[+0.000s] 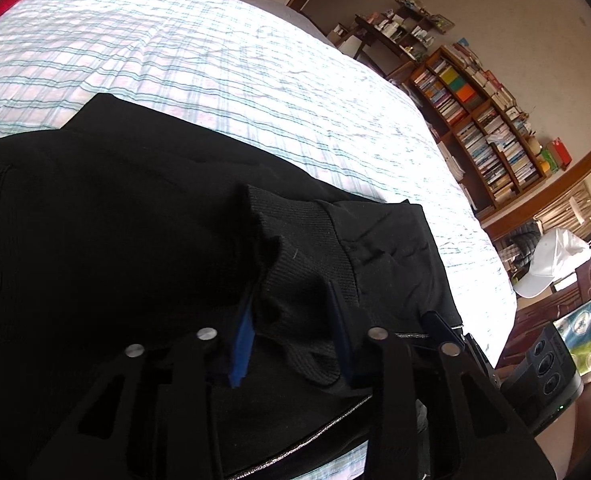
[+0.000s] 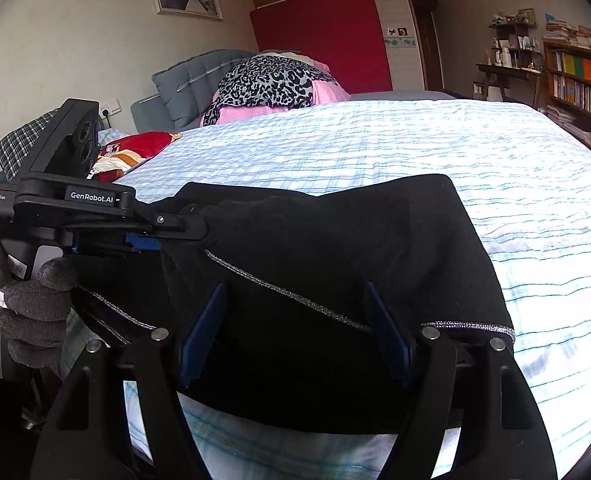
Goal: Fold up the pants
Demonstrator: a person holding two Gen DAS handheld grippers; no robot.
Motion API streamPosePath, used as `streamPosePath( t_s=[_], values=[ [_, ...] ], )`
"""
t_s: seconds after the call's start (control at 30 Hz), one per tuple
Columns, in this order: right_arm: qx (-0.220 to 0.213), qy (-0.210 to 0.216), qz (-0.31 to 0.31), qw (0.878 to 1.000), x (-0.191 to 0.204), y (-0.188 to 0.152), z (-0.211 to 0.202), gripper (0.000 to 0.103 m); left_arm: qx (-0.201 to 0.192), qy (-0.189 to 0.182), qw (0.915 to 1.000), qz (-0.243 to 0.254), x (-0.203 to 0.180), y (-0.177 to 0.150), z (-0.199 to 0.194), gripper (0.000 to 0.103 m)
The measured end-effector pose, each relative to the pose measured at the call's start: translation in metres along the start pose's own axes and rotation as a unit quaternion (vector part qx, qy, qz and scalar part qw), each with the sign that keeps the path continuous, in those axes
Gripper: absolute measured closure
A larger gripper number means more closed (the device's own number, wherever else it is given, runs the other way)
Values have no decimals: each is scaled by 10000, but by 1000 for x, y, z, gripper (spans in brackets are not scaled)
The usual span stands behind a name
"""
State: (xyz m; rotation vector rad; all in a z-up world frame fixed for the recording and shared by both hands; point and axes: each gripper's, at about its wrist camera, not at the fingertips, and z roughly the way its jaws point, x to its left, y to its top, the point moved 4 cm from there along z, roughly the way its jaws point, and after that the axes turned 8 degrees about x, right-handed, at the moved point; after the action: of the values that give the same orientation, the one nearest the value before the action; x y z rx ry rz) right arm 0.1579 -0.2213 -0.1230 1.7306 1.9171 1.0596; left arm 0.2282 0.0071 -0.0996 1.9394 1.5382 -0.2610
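Observation:
Black pants (image 1: 135, 208) lie partly folded on the bed, with a silver glitter stripe (image 2: 287, 292) along the side seam. My left gripper (image 1: 291, 320) has its blue fingers (image 1: 241, 336) apart around the ribbed cuff (image 1: 295, 264), which bunches between them. It also shows in the right wrist view (image 2: 147, 236), held by a grey gloved hand at the pants' left edge. My right gripper (image 2: 295, 332) is open, its blue fingers (image 2: 203, 328) straddling the near part of the pants (image 2: 335, 240) over the fabric.
The bed (image 2: 495, 168) has a blue-and-white checked sheet. Pillows and a leopard-print cloth (image 2: 267, 80) lie at its head. A bookshelf (image 1: 483, 120) stands beyond the bed's far side. A white cap (image 1: 551, 260) hangs on a chair near the bed's corner.

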Motion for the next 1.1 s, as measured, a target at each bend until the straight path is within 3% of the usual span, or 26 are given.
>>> streamPosePath(
  t_s=[0.07, 0.3, 0.47, 0.7, 0.77, 0.87, 0.97, 1.1],
  values=[
    [-19, -16, -8, 10000, 1, 1, -2, 30, -83, -73, 9999, -9, 1, 0, -6, 85],
    [-367, -18, 75, 9993, -6, 2, -31, 30, -502, -69, 9986, 136, -6, -8, -35, 89],
    [-492, -287, 339, 9978, -30, -4, -57, 30, -715, 73, 9973, 116, 7, -24, -55, 89],
    [-414, -268, 848, 9952, -52, -9, -60, 30, -927, 901, 9916, 49, 38, -47, -53, 95],
    [-354, -248, 728, 9964, -49, -9, -57, 30, -922, 898, 9916, -109, 50, -47, -54, 95],
    [-117, -675, 522, 9963, -42, -10, -44, 30, -998, 888, 9909, -182, 54, -46, -58, 95],
    [219, -856, 521, 9947, -44, -17, -27, 30, -1143, 821, 9900, -33, 42, -43, -64, 94],
    [252, -823, 556, 9947, -46, -22, -25, 30, -1193, 646, 9902, 343, 16, -34, -63, 93]
  ],
)
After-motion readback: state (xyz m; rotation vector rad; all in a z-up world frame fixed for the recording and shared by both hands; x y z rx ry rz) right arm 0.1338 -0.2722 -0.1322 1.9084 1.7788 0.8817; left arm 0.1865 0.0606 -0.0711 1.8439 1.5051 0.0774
